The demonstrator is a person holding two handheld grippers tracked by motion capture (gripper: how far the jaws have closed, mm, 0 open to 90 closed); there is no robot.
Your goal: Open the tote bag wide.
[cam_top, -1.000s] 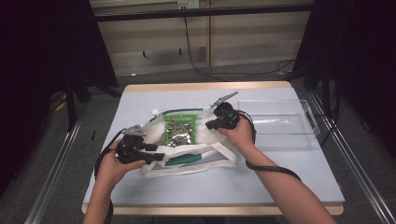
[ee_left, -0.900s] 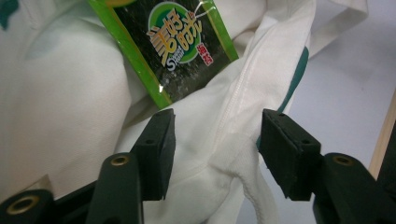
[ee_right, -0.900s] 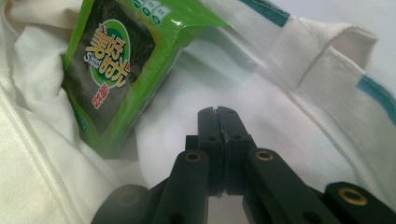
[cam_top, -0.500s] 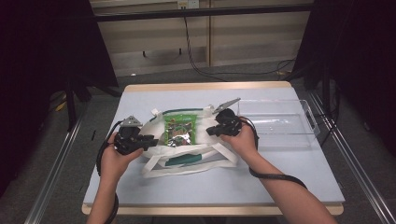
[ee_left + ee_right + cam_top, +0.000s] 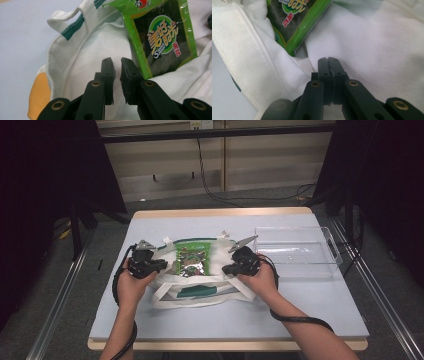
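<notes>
Bag: a white tote bag (image 5: 202,280) is laid flat on the tabletop (image 5: 300,310), long axis across, mouth turned away from the person.
Packet: a green snack packet (image 5: 191,258) is seen lying in the bag's mouth, long axis running away from the person.
Left gripper (image 5: 117,75): held at the bag's left edge, jaws a narrow gap apart, nothing gripped.
Right gripper (image 5: 328,65): at the bag's right edge, jaws pressed together on the white cloth.
Tray: a clear plastic tray (image 5: 330,251) is set right of the bag, apart.

Two black hand-held grippers: left hand-held gripper (image 5: 116,80), right hand-held gripper (image 5: 328,80). Matte jaws, brass-ringed pivot holes at 6 o'clock. Grey three-cornered top plates. Black trailing cables. Bare forearms, no sleeves.
</notes>
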